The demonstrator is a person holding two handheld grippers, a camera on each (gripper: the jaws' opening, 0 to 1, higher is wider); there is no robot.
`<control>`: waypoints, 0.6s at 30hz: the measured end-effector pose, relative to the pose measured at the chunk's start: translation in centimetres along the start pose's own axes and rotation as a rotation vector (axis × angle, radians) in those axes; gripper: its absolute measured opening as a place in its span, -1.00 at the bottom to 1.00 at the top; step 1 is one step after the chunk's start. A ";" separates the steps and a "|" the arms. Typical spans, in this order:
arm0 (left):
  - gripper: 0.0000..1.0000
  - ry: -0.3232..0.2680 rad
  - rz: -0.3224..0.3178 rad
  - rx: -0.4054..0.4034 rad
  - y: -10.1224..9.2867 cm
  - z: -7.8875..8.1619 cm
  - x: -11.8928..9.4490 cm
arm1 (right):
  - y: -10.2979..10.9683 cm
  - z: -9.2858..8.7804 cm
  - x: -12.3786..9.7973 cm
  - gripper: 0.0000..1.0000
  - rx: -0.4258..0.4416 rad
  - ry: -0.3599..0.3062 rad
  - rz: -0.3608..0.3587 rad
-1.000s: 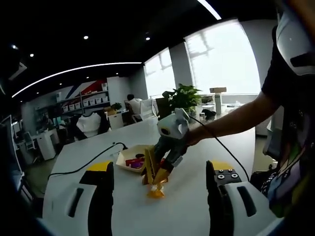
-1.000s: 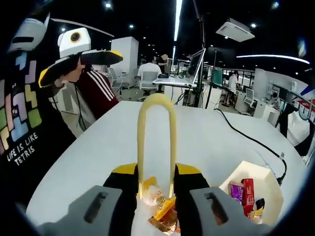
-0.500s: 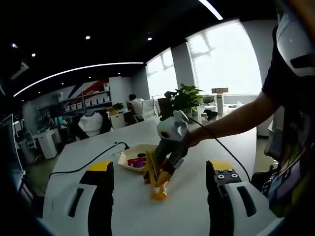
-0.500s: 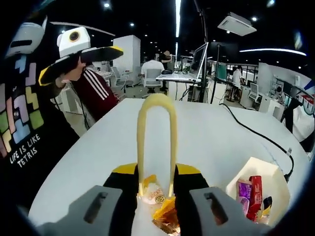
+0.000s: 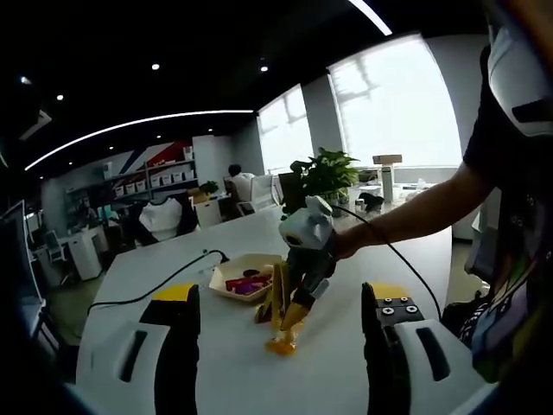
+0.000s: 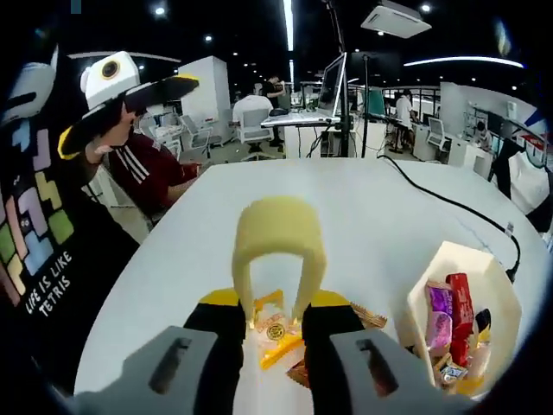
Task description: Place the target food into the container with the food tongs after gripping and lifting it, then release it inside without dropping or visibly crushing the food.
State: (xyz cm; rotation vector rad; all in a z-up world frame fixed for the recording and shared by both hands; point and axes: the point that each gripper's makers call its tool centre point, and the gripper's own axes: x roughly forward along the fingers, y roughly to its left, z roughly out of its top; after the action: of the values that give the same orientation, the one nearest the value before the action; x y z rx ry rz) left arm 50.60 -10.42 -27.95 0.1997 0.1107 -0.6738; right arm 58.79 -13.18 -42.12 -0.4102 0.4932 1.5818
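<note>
Right gripper (image 6: 275,324) clamps the tongs (image 6: 278,251); tongs squeezed on an orange snack (image 6: 278,333), which looks just off the table (image 6: 363,225). Grip + lift look done; carry to tray (image 6: 428,298) beside it and release left. Left gripper (image 5: 281,341) idle, jaws apart.

The food tongs (image 6: 278,246) look like matt pale-yellow plastic, smooth along their bent band. Between their arms sits a snack (image 6: 278,339) in glossy, crinkled orange wrapping. The container (image 6: 462,316) appears to be cream paperboard or thin plastic, dull-finished, holding shiny foil-like packets. The surface (image 6: 380,216) is smooth, white and faintly sheened. The right gripper (image 6: 270,367) has matt grey and black plastic jaws with yellow tips.
</note>
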 end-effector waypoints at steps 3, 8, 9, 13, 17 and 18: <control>0.62 -0.003 0.002 -0.002 0.0 0.0 0.0 | -0.5 0.0 0.0 -0.67 0.040 0.006 -0.049; 0.62 -0.004 0.007 0.000 0.2 0.0 -0.1 | -1.4 0.2 0.0 -0.73 0.057 0.035 -0.129; 0.62 -0.004 0.007 0.000 0.2 0.0 -0.2 | -0.7 0.2 0.1 -0.73 0.069 0.039 -0.084; 0.62 -0.001 0.014 0.000 0.4 -0.2 -0.4 | -1.1 0.1 -0.1 -0.73 0.098 0.010 -0.124; 0.62 -0.002 0.020 0.000 0.5 -0.2 -0.5 | -0.6 0.2 -0.3 -0.72 0.101 -0.002 -0.103; 0.62 -0.002 0.021 0.000 0.5 -0.2 -0.6 | -1.0 0.3 -0.5 -0.72 0.100 -0.012 -0.137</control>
State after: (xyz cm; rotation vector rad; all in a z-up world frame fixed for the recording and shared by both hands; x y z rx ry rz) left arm 50.45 -9.68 -27.95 0.2002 0.1061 -0.6536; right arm 59.78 -13.39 -41.70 -0.3507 0.5218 1.4204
